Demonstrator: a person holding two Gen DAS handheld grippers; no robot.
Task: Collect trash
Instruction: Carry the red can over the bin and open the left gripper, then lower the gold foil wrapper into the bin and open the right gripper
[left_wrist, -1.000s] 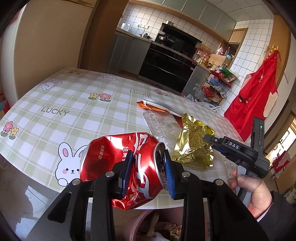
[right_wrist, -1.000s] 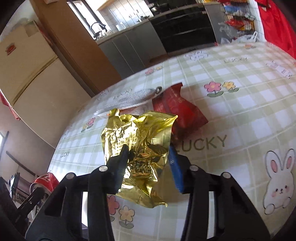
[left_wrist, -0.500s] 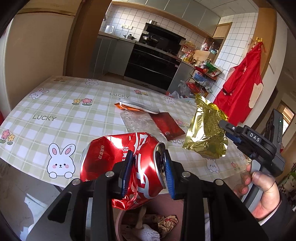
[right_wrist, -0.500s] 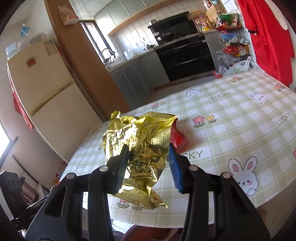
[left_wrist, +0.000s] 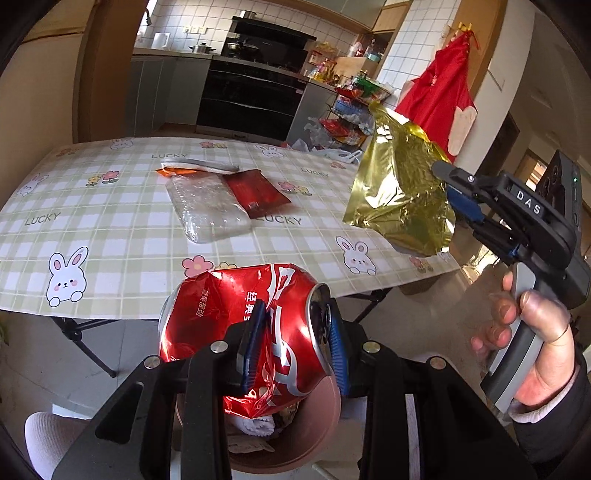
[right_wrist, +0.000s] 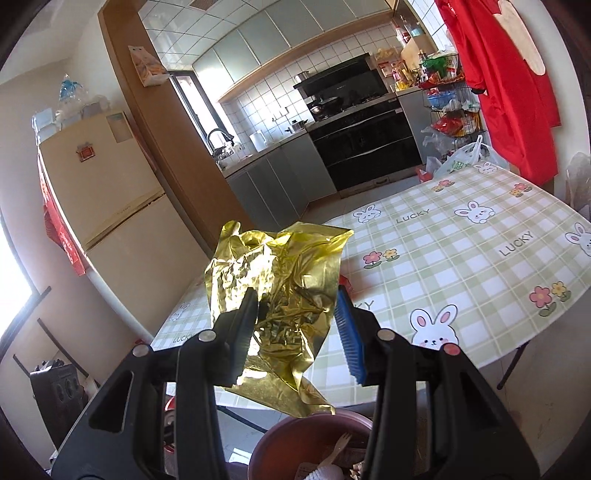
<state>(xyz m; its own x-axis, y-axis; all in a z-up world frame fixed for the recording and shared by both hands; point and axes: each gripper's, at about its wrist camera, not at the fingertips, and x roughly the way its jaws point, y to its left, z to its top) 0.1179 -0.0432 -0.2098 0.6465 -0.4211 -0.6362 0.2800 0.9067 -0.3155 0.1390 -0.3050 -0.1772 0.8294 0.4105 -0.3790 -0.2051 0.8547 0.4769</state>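
We have two pieces of trash in hand and neither is dropped yet. Our left gripper (left_wrist: 295, 341) is clamped on a crushed red soda can (left_wrist: 240, 325), its blue pads pressing the dented body near the top rim, and the can hangs directly above the mouth of the brown trash bin (left_wrist: 321, 417) on the floor. Our right gripper (right_wrist: 299, 328) carries a crumpled gold foil wrapper (right_wrist: 277, 291); its jaws stand partly apart with the foil bunched between them — the left pad clearly bites into it, while at the blue right pad we cannot tell how firmly it touches. In the right wrist view the wrapper's lower corner dangles just above the bin's rim (right_wrist: 317, 415).

So we judge the carry to be nearly finished for both items, with the release as the step in hand.

Work remains on the checked table (left_wrist: 110, 229): a flattened clear plastic bottle (left_wrist: 207, 206), a red packet (left_wrist: 256, 192) touching its far end, and an orange wrapper (left_wrist: 181, 170) under a pale strip beyond them, all well apart from the bin.

The bin already holds some rubbish — crumpled paper-like scraps, something white, and what looks like a pale disposable fork (right_wrist: 338, 448) — yet seems far from full.
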